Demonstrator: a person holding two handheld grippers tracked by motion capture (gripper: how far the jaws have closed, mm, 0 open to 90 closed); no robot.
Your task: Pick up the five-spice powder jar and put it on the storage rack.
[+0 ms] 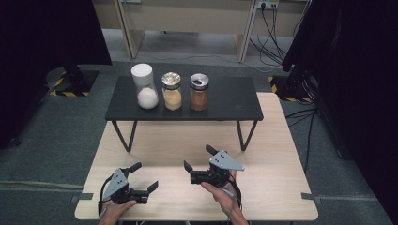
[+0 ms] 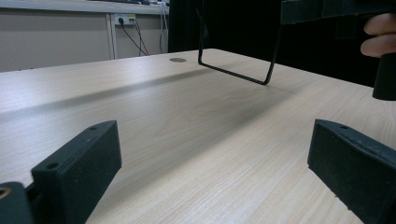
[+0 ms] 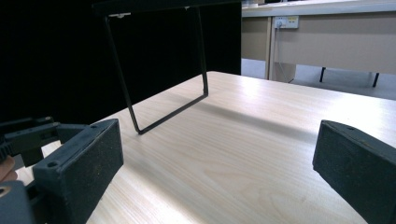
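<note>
High view, left to right. We hold the left gripper (image 1: 144, 177) and the right gripper (image 1: 199, 158) low over the near part of the counter (image 1: 277, 187), the fingers of each spread wide apart and clamped on nothing; the gripper views confirm bare wood between the pads. The things nearest to us stand in a row on the black shelf (image 1: 234, 105) at the far end of the counter, well apart from both grippers: a tall jar with a white lid (image 1: 144, 86) holding white grains, a jar with a gold lid (image 1: 172, 91) holding yellowish grains, and a jar with a shaker lid (image 1: 199, 92) holding brown powder. We judge all three to be glass: stiff, smooth, breakable and moderately heavy. Each is best taken across the body below the lid, kept upright.
</note>
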